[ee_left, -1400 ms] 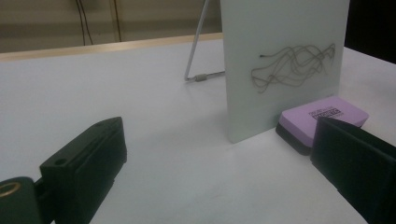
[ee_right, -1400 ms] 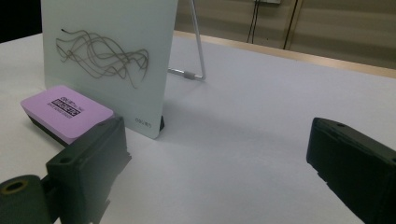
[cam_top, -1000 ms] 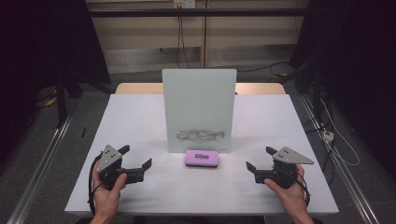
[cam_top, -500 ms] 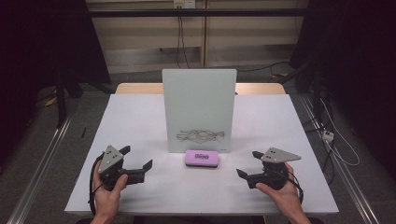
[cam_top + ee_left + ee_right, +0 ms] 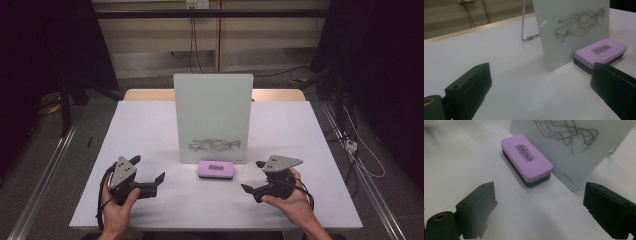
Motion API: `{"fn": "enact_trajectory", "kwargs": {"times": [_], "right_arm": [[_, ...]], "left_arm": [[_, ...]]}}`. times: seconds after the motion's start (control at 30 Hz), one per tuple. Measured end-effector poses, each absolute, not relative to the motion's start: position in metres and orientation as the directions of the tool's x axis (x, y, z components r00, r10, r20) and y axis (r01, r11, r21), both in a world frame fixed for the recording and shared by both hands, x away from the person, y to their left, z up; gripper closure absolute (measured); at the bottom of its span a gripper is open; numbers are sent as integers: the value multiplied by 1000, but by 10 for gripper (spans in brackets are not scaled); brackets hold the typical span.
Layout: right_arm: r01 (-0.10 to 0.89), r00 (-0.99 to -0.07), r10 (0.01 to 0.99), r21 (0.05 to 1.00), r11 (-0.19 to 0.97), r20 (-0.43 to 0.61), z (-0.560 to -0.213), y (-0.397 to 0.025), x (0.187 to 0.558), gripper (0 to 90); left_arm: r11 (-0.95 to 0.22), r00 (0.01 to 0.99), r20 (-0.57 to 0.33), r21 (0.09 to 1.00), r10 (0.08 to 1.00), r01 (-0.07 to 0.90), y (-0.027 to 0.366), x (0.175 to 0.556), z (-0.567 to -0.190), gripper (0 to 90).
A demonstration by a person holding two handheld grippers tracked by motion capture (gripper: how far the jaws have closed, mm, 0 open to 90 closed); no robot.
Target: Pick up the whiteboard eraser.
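Observation:
A purple eraser (image 5: pixel 216 169) with a black felt base lies flat on the white table (image 5: pixel 150 130), just in front of an upright whiteboard (image 5: pixel 213 117) that carries a black scribble (image 5: pixel 215 146) low on its face. My left gripper (image 5: pixel 148 179) rests open at the front left, jaws wide, pointing right toward the eraser (image 5: pixel 600 52). At the front right my right gripper (image 5: pixel 255 176) stands open with nothing in it, a short way right of the eraser (image 5: pixel 526 160). The board (image 5: pixel 579 147) and its scribble (image 5: pixel 579 22) rise behind it.
A metal wire stand (image 5: pixel 527 37) props the whiteboard from behind. A wooden strip (image 5: pixel 145 94) edges the table's far side. Cables (image 5: pixel 350 145) lie on the floor to the right.
My right gripper has moved left along the table toward the eraser, jaws still apart. The left gripper, eraser and board have stayed put.

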State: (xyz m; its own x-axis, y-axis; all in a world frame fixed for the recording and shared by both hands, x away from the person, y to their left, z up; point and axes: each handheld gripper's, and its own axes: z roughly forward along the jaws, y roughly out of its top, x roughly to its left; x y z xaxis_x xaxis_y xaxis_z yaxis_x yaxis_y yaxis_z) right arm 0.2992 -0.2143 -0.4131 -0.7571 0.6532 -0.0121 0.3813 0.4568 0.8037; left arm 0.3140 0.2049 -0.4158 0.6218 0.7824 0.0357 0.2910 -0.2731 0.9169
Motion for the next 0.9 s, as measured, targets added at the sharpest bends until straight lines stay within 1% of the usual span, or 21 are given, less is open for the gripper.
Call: {"fn": "enact_trajectory", "kwargs": {"times": [0.07, 0.2, 0.3, 0.43, 0.5, 0.67, 0.7, 0.8, 0.83, 0.9], "right_arm": [[392, -772, 635, 787, 477, -1, -411, -208, 304, 69], [375, -790, 612, 780, 502, -15, -409, -198, 314, 102], [374, -793, 609, 771, 516, -22, -408, -193, 320, 90], [376, -808, 589, 754, 538, -18, -408, -185, 327, 98], [368, -815, 579, 745, 556, -29, -406, -179, 332, 128], [371, -819, 574, 740, 561, -25, -404, -173, 337, 132], [366, -830, 557, 729, 579, -25, -403, -170, 339, 134], [375, -836, 549, 720, 583, -9, -403, -167, 343, 138], [371, -847, 532, 707, 602, -9, -403, -161, 349, 151], [359, -853, 522, 701, 615, -21, -403, -158, 351, 149]], "left_arm": [[-262, 612, 24, 917, 791, 302, 205, 314, -416, 34], [-267, 616, 30, 917, 787, 296, 205, 314, -416, 34], [-266, 627, 25, 918, 778, 293, 204, 316, -417, 34], [-270, 632, 28, 918, 774, 291, 203, 317, -416, 34], [-287, 640, 47, 917, 767, 277, 203, 315, -415, 34], [-300, 648, 60, 915, 759, 268, 203, 313, -415, 34], [-302, 649, 59, 915, 759, 269, 203, 313, -416, 34], [-300, 648, 57, 915, 760, 271, 203, 312, -416, 34], [-301, 648, 60, 915, 759, 268, 204, 312, -415, 34], [-301, 647, 60, 915, 760, 269, 204, 311, -415, 34]]}}
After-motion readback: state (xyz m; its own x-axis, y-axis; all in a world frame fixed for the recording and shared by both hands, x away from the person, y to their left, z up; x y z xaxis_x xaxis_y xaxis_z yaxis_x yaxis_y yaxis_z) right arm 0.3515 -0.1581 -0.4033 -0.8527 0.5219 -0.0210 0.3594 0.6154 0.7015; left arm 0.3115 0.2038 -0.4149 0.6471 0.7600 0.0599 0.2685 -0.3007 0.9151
